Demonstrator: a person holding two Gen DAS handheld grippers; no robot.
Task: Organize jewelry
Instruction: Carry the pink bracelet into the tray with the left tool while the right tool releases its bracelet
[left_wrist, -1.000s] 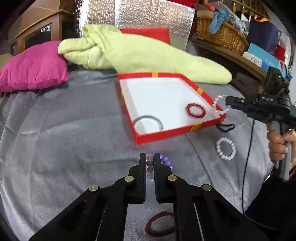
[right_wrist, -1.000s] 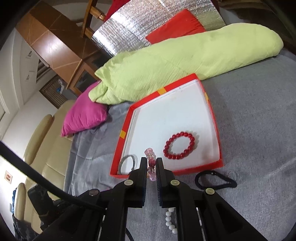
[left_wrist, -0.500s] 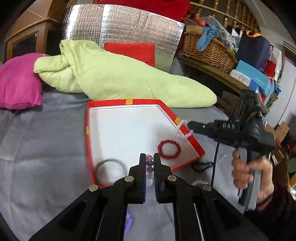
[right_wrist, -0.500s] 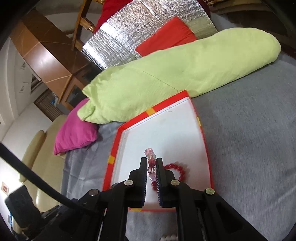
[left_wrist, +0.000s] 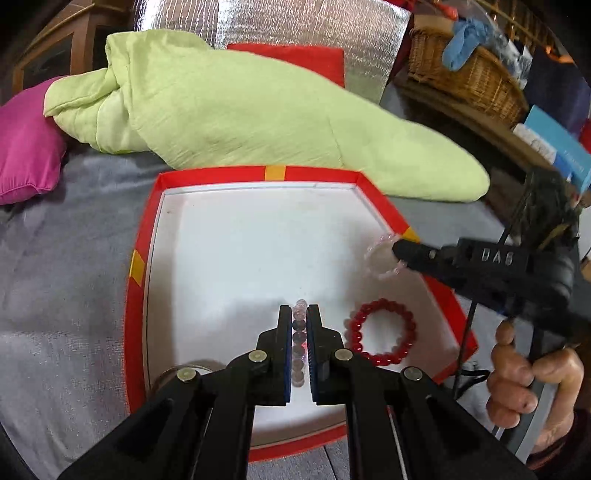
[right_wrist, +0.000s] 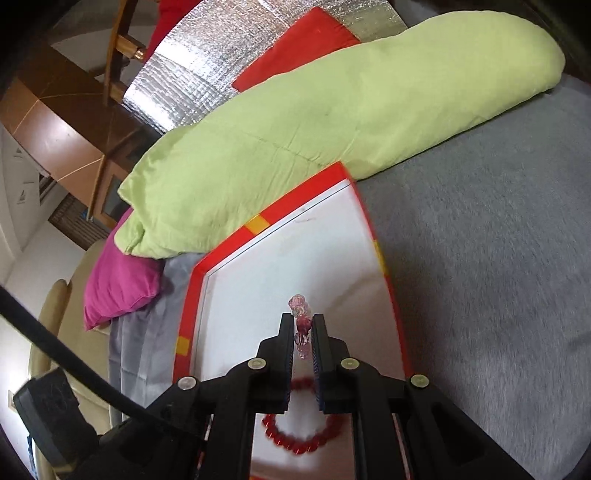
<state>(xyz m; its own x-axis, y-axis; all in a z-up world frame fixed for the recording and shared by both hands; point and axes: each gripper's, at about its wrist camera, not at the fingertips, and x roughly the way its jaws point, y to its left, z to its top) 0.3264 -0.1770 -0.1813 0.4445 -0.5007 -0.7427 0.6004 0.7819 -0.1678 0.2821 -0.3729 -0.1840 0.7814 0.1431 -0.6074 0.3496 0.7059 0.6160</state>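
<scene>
On the far left a bright pink cushion (left_wrist: 26, 147) lies on the grey cloth (left_wrist: 66, 295), next to a long light green pillow (left_wrist: 236, 110). In front of the pillow sits the flat red box with a white floor (left_wrist: 142, 236). This is where the jewelry goes.

The left gripper (left_wrist: 299, 317) hangs over the near part of the box. Its two black fingers are pressed together on a string of dark round beads (left_wrist: 298, 338), so it is holding that bracelet tight. A thin grey ring (left_wrist: 184, 369) peeks out by its left side. A red bead bracelet (left_wrist: 380, 332) already lies on the white floor, just to the right.

Further right, the right gripper (left_wrist: 397, 247) reaches in over the box's right edge. Its fingers are squeezed on a clear pink bead bracelet (right_wrist: 301, 321), which hangs off the tip. A hand (left_wrist: 532, 384) holds its handle from below, and the tool points left, nearly flat.

What could go wrong? I think the pink bracelet could fall outside, because it hangs right by the red edge. The dark beads could land on the red bracelet and get mixed up, as they are so near. The two tools might also bump if both go down together.
</scene>
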